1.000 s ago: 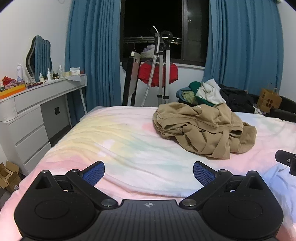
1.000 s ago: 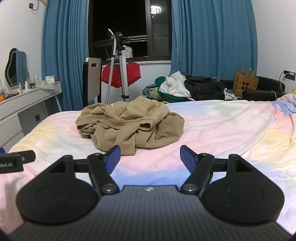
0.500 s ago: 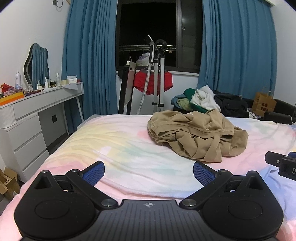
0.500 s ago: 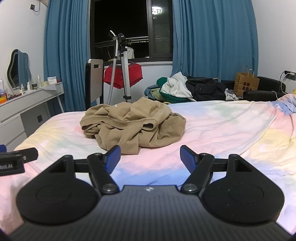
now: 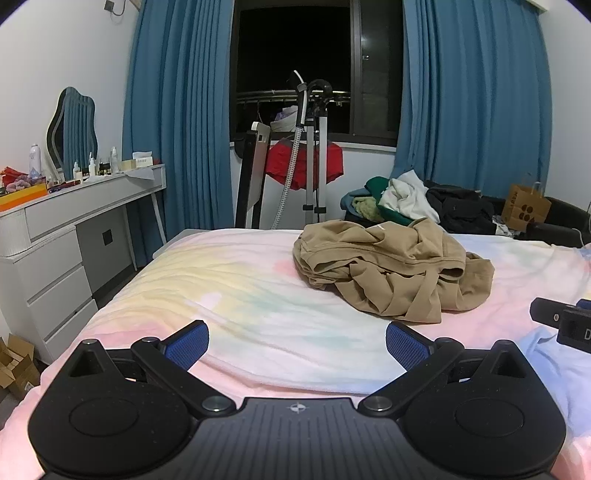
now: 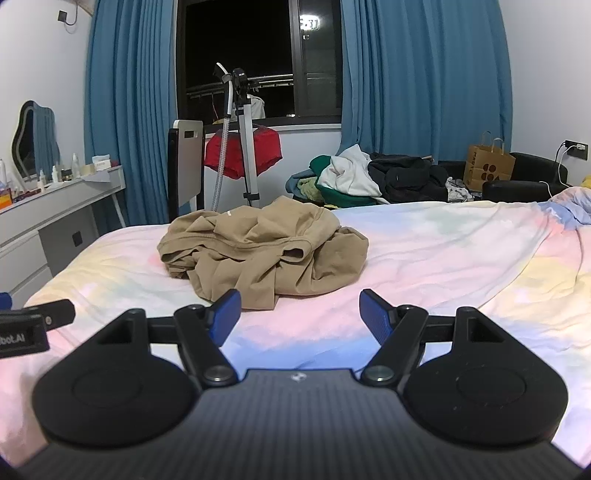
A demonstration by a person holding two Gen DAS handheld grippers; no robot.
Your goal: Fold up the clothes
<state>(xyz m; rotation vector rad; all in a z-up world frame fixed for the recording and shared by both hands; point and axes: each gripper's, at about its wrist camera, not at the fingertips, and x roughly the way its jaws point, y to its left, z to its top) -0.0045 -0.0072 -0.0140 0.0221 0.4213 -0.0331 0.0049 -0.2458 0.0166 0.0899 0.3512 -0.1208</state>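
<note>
Approach step: left gripper [image 5: 297, 341] and right gripper [image 6: 300, 314] gape empty; crumpled tan cotton garment [image 6: 264, 249], frame centre, needs grasping and spreading.

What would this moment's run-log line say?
phase: before first grasp | left gripper: open, empty | right gripper: open, empty | tan garment: crumpled on bed, untouched

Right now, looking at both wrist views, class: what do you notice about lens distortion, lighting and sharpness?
Left wrist view: fisheye bends the blue curtains and darkens the corners; the window is black, so the light is indoor. Right wrist view: same bowing; the crumpled tan garment looks sharp and evenly lit; a small bright glare shows in the glass.
</note>
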